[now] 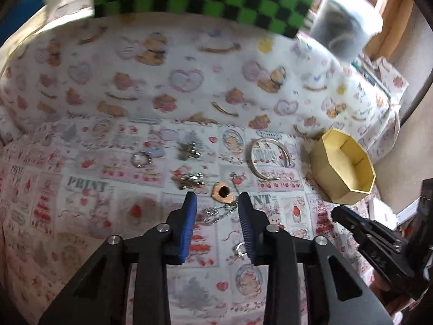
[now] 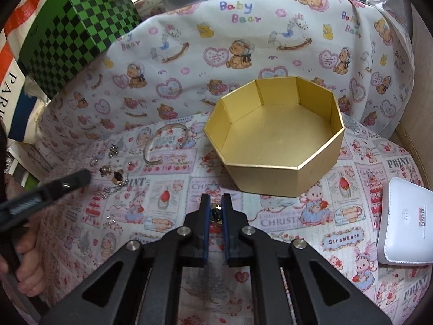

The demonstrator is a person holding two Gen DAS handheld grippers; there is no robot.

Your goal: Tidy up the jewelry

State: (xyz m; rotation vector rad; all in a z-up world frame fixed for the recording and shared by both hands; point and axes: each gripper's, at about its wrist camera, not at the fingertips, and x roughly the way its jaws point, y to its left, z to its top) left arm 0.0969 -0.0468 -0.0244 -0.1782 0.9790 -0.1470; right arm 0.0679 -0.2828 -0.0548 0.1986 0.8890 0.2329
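Jewelry lies on a printed cloth. In the left wrist view my left gripper (image 1: 216,200) is open, just above a silver chain (image 1: 219,213) and near a round brown pendant with a dark centre (image 1: 222,191). A silver cuff bangle (image 1: 266,158), two small charms (image 1: 190,181) and a ring (image 1: 140,159) lie beyond. A small silver ring (image 1: 240,249) lies by the right finger. The empty gold octagonal box (image 2: 276,135) stands ahead of my right gripper (image 2: 215,203), which is shut on a small dark gold-set piece (image 2: 215,213). The box also shows in the left wrist view (image 1: 342,168).
A green and black checkered box (image 2: 70,32) stands at the back left. A white device (image 2: 403,230) lies at the right. A bear-print cloth (image 2: 243,40) rises behind the work area. A clear plastic container (image 1: 343,29) sits at the back right.
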